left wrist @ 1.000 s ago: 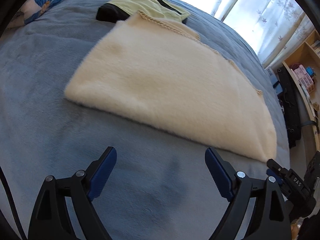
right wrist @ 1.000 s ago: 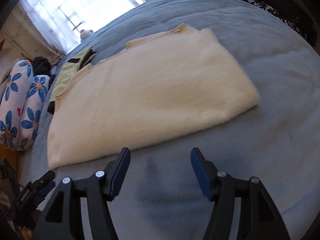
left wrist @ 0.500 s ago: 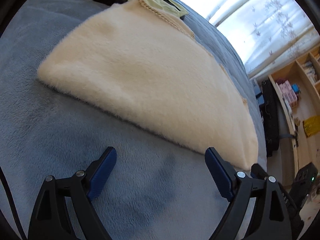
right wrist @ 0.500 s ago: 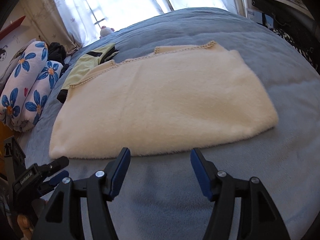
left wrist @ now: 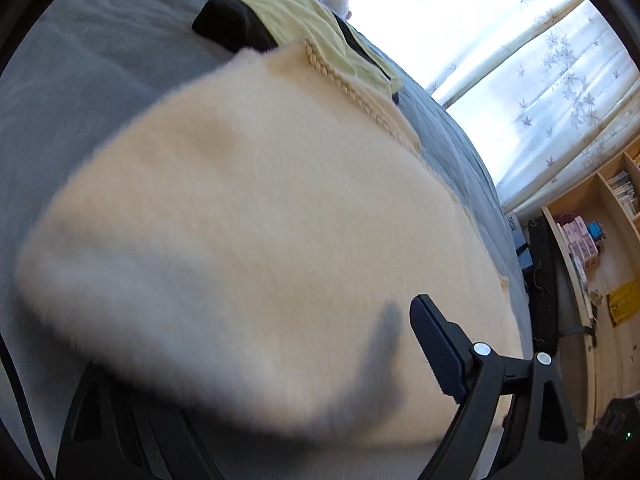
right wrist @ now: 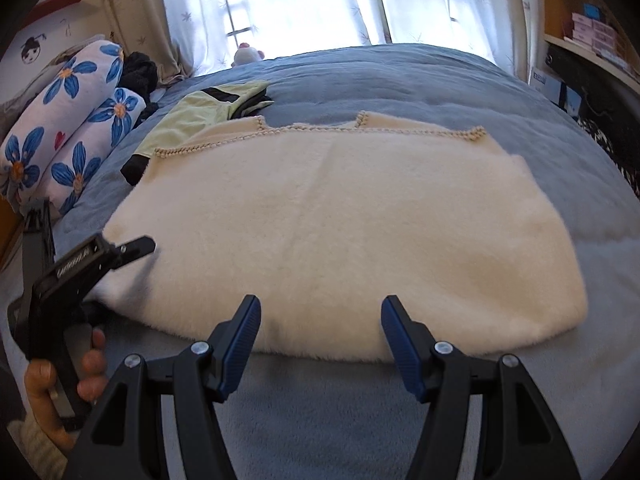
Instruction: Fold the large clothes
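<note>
A cream fluffy garment (right wrist: 340, 224) with braided trim lies folded flat on the blue-grey bed cover (right wrist: 400, 80). It fills the left wrist view (left wrist: 260, 220). My left gripper (left wrist: 280, 360) is open at the garment's near left corner: one finger (left wrist: 436, 348) lies on top of the fleece, the other is hidden under the cloth edge. It also shows in the right wrist view (right wrist: 132, 246), held by a hand. My right gripper (right wrist: 320, 336) is open, its fingertips at the garment's near edge, holding nothing.
A yellow-green and black garment (right wrist: 200, 116) lies behind the cream one. Flowered pillows (right wrist: 68, 128) sit at the left of the bed. Curtained windows (right wrist: 320, 0) are behind. A wooden shelf (left wrist: 600, 248) and dark bags stand at the right.
My left gripper has moved forward to the garment's corner, one finger over it and one under. My right gripper has moved up to the near edge. Both stay open.
</note>
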